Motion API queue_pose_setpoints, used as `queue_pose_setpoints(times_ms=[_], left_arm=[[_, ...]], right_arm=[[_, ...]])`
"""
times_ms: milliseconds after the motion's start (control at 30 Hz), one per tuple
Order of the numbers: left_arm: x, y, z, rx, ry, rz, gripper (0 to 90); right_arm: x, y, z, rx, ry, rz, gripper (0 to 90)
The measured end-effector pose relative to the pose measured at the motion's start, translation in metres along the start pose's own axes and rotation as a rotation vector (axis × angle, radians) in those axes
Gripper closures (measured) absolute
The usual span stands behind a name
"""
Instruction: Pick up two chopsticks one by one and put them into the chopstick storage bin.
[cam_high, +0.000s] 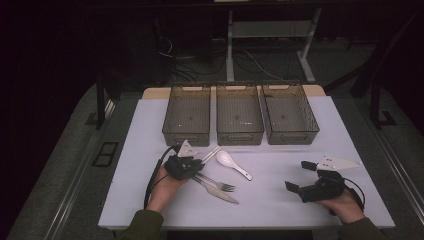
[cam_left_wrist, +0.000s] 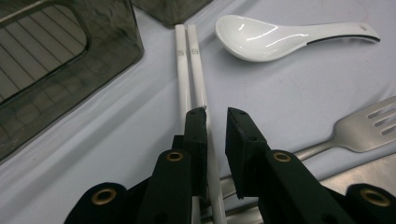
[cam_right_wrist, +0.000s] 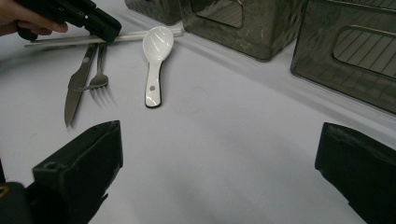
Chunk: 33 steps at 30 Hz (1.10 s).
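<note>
now closing left tool (cam_left_wrist: 215, 116) around white chopsticks (cam_left_wrist: 190, 70) on desk (cam_high: 280, 200), holding right tool (cam_right_wrist: 219, 158) wide apart, gripping nothing.

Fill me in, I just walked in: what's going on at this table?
A person holds a gripper in each hand. The left gripper is down over a pair of white chopsticks, jaws narrowly apart around one of them. The right gripper hangs wide open over bare table. A spoon, fork and knife lie before three empty bins.
</note>
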<state>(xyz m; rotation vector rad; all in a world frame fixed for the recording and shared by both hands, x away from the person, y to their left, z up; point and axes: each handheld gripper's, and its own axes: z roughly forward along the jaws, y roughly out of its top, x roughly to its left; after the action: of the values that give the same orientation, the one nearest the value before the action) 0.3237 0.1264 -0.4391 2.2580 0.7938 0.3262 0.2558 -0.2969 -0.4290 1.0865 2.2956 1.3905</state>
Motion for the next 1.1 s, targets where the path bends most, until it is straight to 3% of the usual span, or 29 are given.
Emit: queue_pose_setpoints(times_ms=[367, 1100], left_arm=[[-0.0044, 0.0007, 0.007, 0.029, -0.004, 0.012, 77.2], [-0.0082, 0.0041, 0.0095, 0.049, 0.025, -0.07, 83.7]], right_arm=[[0.0001, 0.0, 0.0001, 0.0, 0.0, 0.0, 0.9], [0.0004, 0.0, 0.0002, 0.0, 0.0, 0.0, 0.9]])
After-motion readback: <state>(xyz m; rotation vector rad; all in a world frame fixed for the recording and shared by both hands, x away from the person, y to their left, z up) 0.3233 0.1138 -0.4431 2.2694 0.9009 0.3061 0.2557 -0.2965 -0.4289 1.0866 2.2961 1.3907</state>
